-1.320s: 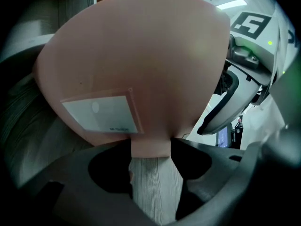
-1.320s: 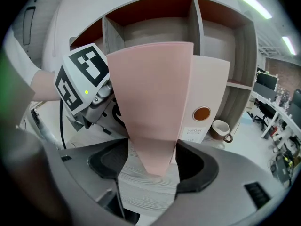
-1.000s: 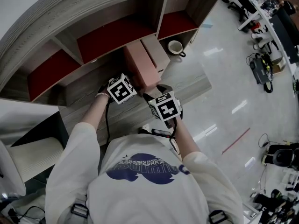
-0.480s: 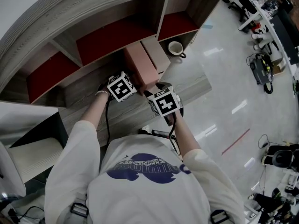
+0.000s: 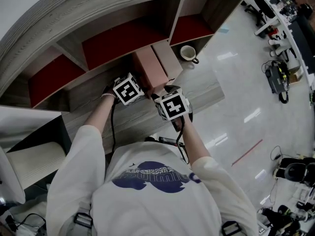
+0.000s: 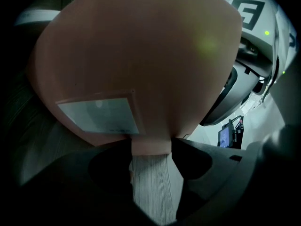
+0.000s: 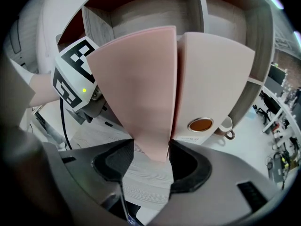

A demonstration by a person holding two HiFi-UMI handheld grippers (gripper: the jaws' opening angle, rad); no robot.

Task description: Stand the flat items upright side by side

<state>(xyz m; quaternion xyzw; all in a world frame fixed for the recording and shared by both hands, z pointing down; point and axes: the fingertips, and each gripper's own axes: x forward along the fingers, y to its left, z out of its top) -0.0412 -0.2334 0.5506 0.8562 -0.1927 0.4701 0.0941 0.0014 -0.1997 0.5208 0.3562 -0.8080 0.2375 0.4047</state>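
Doubly pinching the upright pink folder (image 7: 136, 93) on the desk (image 5: 125, 118) beside a paler lever-arch file (image 7: 211, 84): clamping its bottom edge with the left gripper (image 6: 150, 147), having just been closing the right gripper (image 7: 149, 149) onto its corner

Left gripper view: pink folder (image 6: 141, 55) top cut by frame edge; label (image 6: 101, 117) print blurred, unreadable. Right gripper view: mug (image 7: 227, 124) mostly hidden behind pale folder (image 7: 214, 74); spine print (image 7: 190, 139) too small to read. Head view: floor clutter (image 5: 276, 77) near right edge unidentifiable.
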